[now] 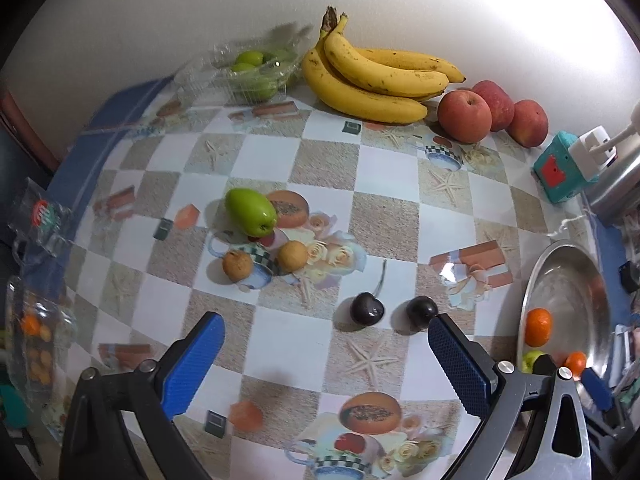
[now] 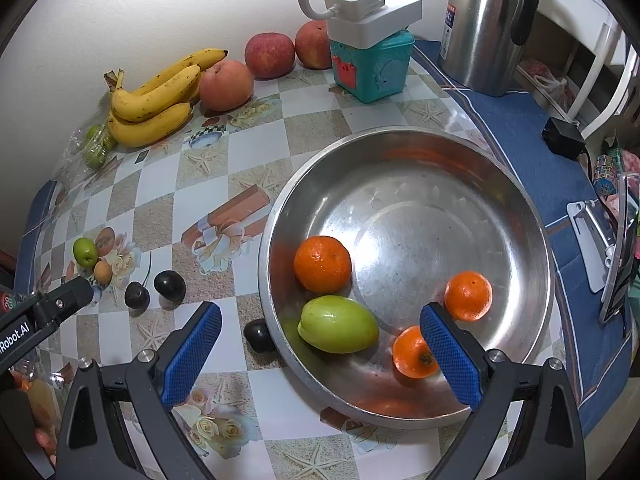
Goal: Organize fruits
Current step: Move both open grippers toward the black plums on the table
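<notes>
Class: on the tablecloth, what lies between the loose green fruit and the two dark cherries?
Two small brown fruits, seen in the left wrist view, between green fruit and cherries.

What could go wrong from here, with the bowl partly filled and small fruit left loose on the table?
1. The dark cherry lies right against the bowl rim; reaching for it could nudge the bowl or roll the cherry away.
2. The two cherries near the open left hand-held gripper are small and round, so wide jaws may slip off them.
</notes>
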{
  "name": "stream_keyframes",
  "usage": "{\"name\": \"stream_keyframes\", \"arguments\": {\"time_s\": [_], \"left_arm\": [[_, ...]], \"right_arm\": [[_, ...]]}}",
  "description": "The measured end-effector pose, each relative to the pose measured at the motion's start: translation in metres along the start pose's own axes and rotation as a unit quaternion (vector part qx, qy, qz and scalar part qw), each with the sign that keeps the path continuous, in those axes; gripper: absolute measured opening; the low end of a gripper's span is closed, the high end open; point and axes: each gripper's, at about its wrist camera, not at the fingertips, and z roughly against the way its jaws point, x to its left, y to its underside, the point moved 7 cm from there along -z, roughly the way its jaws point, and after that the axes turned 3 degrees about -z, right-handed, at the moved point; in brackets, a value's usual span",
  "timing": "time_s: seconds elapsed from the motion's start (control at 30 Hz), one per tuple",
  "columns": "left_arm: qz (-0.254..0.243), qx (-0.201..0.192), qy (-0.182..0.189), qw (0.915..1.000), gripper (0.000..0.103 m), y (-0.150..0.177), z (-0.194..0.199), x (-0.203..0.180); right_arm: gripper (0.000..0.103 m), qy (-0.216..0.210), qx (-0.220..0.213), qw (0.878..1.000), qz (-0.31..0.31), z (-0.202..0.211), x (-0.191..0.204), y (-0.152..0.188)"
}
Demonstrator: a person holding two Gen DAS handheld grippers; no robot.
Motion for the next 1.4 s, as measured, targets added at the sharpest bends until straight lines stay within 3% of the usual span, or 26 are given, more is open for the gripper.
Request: {"name": "stream_keyframes", "arguments": {"time_s": [0.23,0.47,0.67,1.1,1.2,1.3,1.4], "left_arm": [[-0.037,-0.027,-0.043,0.9980,0.103,-0.006,0.010,0.008],[-0.028,-0.036,-0.066,0.9968,0.103,-0.011,0.016,0.031],[-0.007,-0.034,-0.066,0.9972,0.103,-0.011,0.017,0.047],[0.009,-0.024,-0.050,0.9984,0.103,-0.009,0.011,0.054],[0.011,-0.022,-0.047,0.9986,0.103,-0.009,0.010,0.054],[0.011,-0.021,-0.044,0.9988,0.103,-0.008,0.008,0.054],[0.011,-0.019,-0.043,0.9988,0.103,-0.008,0.007,0.054]], "right_arm": [[0.100,-0.045,0.017,0.999,0.013,-0.002,0.019,0.004],[0.100,-0.083,0.033,0.996,0.012,-0.002,0.036,0.008],[0.100,-0.113,0.042,0.993,0.015,-0.002,0.051,0.011],[0.095,-0.116,0.034,0.992,0.030,0.001,0.066,0.013],[0.077,-0.115,0.043,0.992,0.038,-0.003,0.071,0.017],[0.073,-0.105,0.047,0.992,0.048,-0.007,0.073,0.021],[0.063,-0.097,0.049,0.993,0.055,-0.010,0.073,0.023]]}}
